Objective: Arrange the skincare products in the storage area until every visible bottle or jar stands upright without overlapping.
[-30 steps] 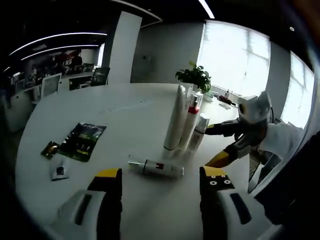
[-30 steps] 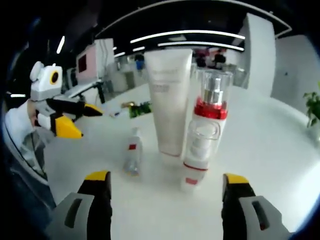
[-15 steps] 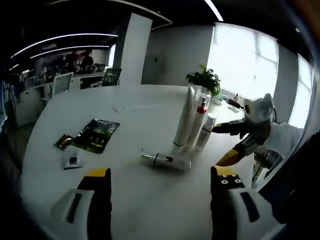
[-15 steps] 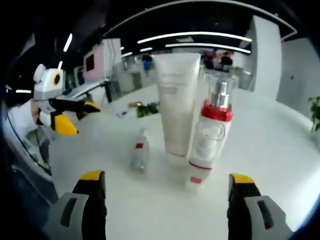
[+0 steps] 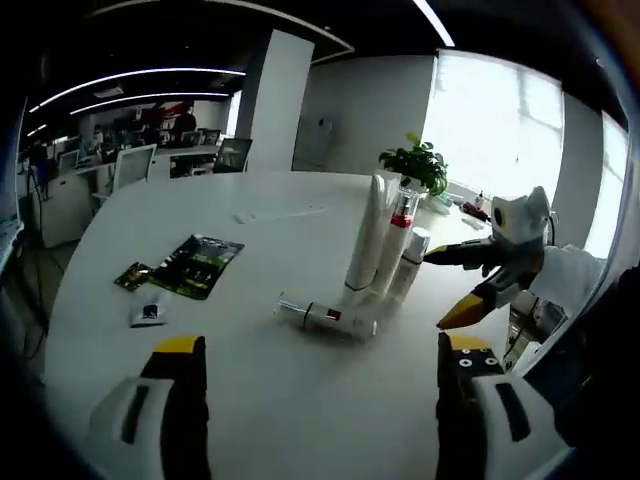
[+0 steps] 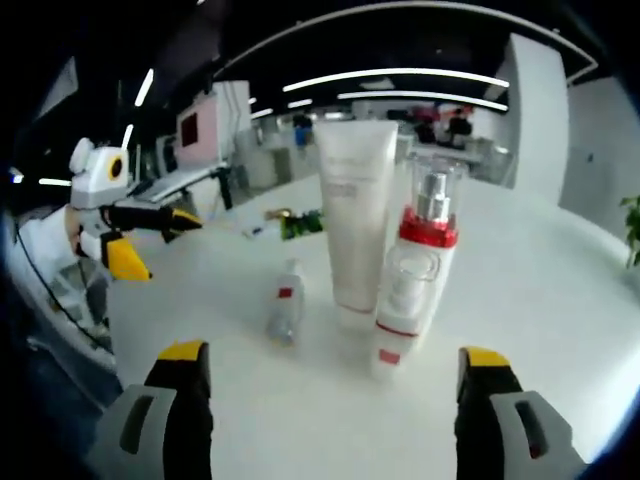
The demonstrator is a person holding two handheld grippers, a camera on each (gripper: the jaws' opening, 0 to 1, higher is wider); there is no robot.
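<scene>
A white tube stands upright on the white table, with a clear pump bottle with a red collar and a small silver-capped bottle upright beside it. A slim bottle with a red label lies on its side in front of them. My left gripper is open and empty, short of the lying bottle. The right gripper comes in from the right, open. In the right gripper view the tube, pump bottle, small bottle and lying bottle sit ahead of my open right gripper. The left gripper shows at left.
A green packet, a small dark packet and a white sachet lie left of the bottles. A potted plant stands behind them. The table's near edge curves below both grippers. Office desks and chairs fill the background.
The left gripper's camera has drawn back from the bottles and its jaws stand wider apart. The right gripper's view has shifted slightly. The bottles have not moved.
</scene>
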